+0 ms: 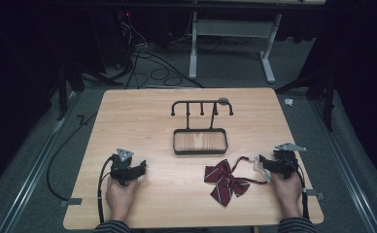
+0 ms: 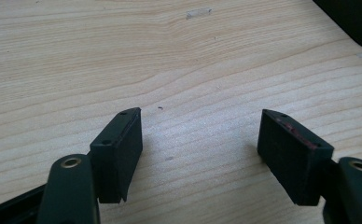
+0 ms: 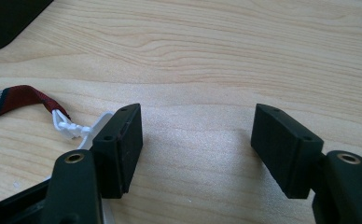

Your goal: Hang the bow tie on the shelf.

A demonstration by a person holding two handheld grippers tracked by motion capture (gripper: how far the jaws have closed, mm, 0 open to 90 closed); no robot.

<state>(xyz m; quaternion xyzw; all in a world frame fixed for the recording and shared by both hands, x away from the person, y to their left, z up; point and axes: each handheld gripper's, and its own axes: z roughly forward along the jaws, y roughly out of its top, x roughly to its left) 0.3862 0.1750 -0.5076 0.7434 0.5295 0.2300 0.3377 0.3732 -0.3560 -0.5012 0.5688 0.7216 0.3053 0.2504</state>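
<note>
High view: dark red bow tie (image 1: 227, 180) flat on worktop (image 1: 186, 194), near right claw (image 1: 264, 162); left claw (image 1: 139, 167) well apart from it.

Left gripper view: jaws wide apart over bare wood.

Right gripper view: jaws apart, white clip (image 3: 72, 128) on striped strap (image 3: 16, 100) beside one jaw.

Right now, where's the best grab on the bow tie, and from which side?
Take the bow tie at its pinched centre knot, coming straight down with the right gripper, whose jaws stand open. The bow lies flat on the table, and its thin strap looks likely to slip free.
</note>
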